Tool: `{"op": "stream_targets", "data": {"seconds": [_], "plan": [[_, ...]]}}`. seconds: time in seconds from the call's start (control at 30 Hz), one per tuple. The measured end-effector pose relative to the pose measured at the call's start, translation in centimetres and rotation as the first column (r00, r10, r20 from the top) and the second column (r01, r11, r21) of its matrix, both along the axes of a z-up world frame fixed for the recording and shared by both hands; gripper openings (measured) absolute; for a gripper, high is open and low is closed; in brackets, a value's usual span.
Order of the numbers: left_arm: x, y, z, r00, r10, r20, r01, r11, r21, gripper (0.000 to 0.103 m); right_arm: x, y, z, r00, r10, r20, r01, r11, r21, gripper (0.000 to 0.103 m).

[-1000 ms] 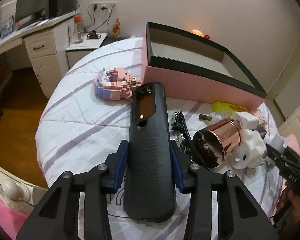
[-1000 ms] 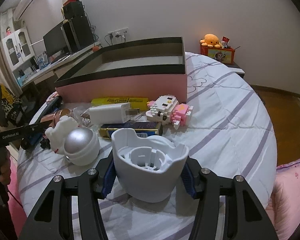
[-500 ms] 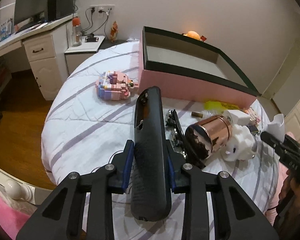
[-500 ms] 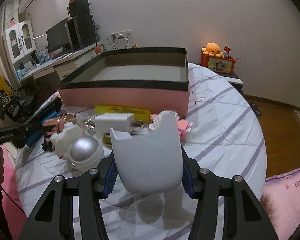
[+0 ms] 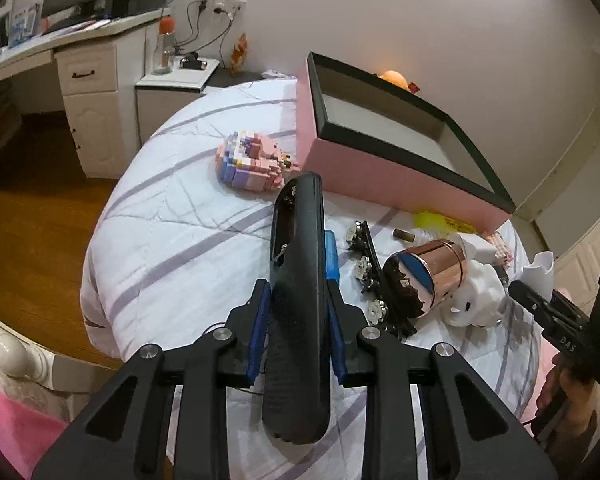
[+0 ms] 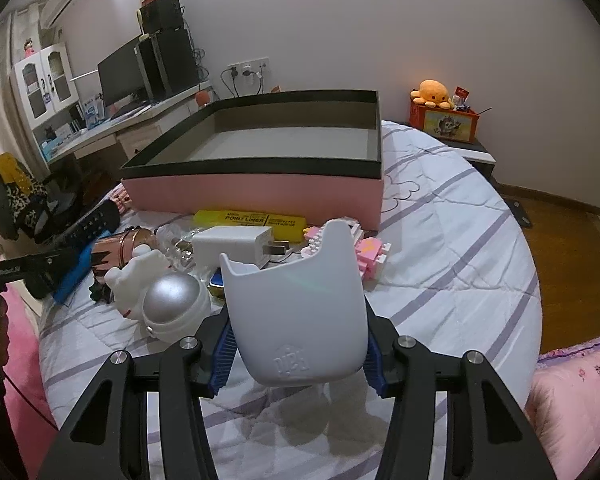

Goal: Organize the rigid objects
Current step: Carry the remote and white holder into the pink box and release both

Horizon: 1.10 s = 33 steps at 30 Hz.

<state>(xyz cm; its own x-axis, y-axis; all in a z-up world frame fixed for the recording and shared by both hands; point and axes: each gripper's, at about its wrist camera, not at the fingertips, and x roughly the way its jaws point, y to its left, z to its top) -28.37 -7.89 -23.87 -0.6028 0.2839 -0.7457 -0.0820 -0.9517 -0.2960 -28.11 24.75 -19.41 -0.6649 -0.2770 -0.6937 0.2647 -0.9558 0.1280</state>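
My left gripper (image 5: 296, 320) is shut on a long black remote control (image 5: 298, 280), turned on its edge and held above the bed. My right gripper (image 6: 298, 344) is shut on a white plastic cup-shaped shell (image 6: 296, 304), lifted above the bed. The pink box with a black rim (image 5: 380, 168) stands open and empty beyond both grippers; it also shows in the right wrist view (image 6: 260, 192). The right gripper with the white shell shows at the right edge of the left wrist view (image 5: 540, 276).
On the bed lie a pink brick figure (image 5: 252, 164), a copper cylinder (image 5: 424, 276), a black strip with knobs (image 5: 368, 272), a white charger (image 6: 232, 242), a yellow pack (image 6: 248, 220), a silver-domed white toy (image 6: 172, 304) and a second pink brick figure (image 6: 368, 252). The bed's edge drops off at left.
Both grippers have risen with their objects. The remote has rolled from flat onto its edge. The white shell has tipped from opening-up to its side facing the camera.
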Motion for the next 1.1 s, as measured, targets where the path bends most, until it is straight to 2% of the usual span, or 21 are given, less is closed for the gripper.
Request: {"op": "stream_targets", "data": {"seconds": [0.03,0.07,0.13,0.17,0.37,0.43,0.53,0.6,0.7,0.77,0.93,1.1], "plan": [[0.1,-0.1,0.2,1.0,-0.004,-0.008,0.004,1.0,0.005,0.025,0.0,0.0,0.0,1.0,0.002,-0.001,-0.002,1.0,-0.003,0.053],[0.1,0.0,0.4,1.0,-0.012,-0.012,0.012,1.0,-0.002,0.02,0.0,0.1,0.1,1.0,0.004,-0.002,-0.004,1.0,-0.004,0.053],[0.3,-0.3,0.7,0.999,0.02,-0.033,-0.021,1.0,-0.018,0.015,-0.1,0.0,0.1,1.0,0.007,-0.002,-0.007,1.0,0.004,0.053],[0.2,-0.2,0.7,1.0,0.001,-0.028,-0.001,1.0,-0.023,0.014,0.0,0.1,0.2,1.0,0.004,-0.008,-0.004,1.0,-0.002,0.053],[-0.1,0.5,0.1,1.0,-0.015,-0.018,0.014,0.998,-0.065,0.014,-0.3,-0.1,0.4,1.0,0.013,-0.006,-0.013,1.0,0.001,0.053],[-0.2,0.4,0.0,1.0,-0.009,-0.011,0.008,0.999,-0.049,0.015,-0.5,-0.1,0.3,1.0,0.015,0.0,-0.015,1.0,0.0,0.053],[-0.3,0.9,-0.3,0.999,-0.033,0.005,0.033,0.997,-0.063,0.017,-0.6,-0.1,0.0,1.0,0.018,0.013,-0.018,1.0,-0.002,0.053],[-0.2,1.2,-0.5,0.999,-0.038,0.002,0.038,0.995,-0.09,0.017,-0.6,0.0,-0.1,1.0,0.018,0.016,-0.018,1.0,-0.005,0.053],[-0.2,1.1,-0.5,0.999,-0.041,-0.012,0.039,0.995,-0.089,0.014,-0.6,0.0,-0.1,1.0,0.018,0.016,-0.018,1.0,-0.007,0.053],[-0.1,1.1,-0.2,1.0,-0.016,-0.025,0.013,0.992,-0.125,0.014,-0.5,0.0,0.2,1.0,0.016,0.0,-0.016,1.0,-0.013,0.053],[0.1,1.4,1.6,0.998,-0.021,-0.067,0.013,0.993,-0.121,0.014,-0.3,0.2,1.7,0.998,0.016,-0.054,-0.017,1.0,-0.015,0.053],[-0.1,2.4,5.0,0.989,-0.061,-0.136,0.049,0.995,-0.09,0.014,-0.8,-0.2,3.3,0.996,0.032,-0.088,-0.033,0.999,-0.007,0.053]]}}
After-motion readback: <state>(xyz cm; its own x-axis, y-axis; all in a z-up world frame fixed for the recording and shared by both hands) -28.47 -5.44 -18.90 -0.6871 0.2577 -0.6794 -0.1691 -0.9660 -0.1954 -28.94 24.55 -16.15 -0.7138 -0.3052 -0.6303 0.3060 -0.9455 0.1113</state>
